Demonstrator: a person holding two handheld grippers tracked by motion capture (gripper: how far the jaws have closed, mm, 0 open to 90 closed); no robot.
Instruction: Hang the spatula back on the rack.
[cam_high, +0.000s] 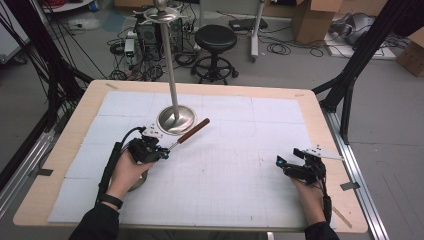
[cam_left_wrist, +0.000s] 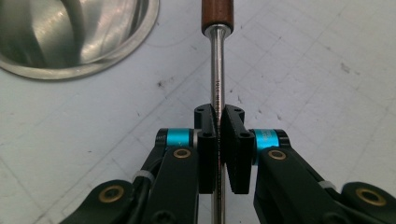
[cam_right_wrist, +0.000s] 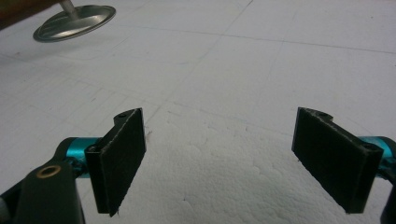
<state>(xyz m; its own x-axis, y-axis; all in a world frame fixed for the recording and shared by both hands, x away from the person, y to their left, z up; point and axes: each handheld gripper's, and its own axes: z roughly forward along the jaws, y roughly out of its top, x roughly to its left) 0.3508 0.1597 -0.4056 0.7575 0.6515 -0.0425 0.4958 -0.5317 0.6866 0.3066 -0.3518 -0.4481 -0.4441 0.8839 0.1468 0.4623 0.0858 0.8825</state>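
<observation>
The left gripper (cam_left_wrist: 218, 135) has its jaws clamped on the steel shank of a wooden-handled utensil (cam_high: 192, 131), which points toward 2 o'clock beside the stand's base (cam_high: 176, 119). Hanging it on the stand looks yet to come. The right gripper (cam_right_wrist: 233, 158) rests idle, jaws wide and empty.

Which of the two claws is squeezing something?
The left claw, beside the round metal stand base. It is pinched shut on the thin metal rod of a brown-handled tool. The right claw is wide open with nothing in it.

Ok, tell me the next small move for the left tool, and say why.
Probably lift the utensil a little off the table. The left tool is already shut on its thin metal shaft, below the brown handle, and the utensil lies low beside the stand's round base. The right tool is open and apart, so it likely plays no part yet.
</observation>
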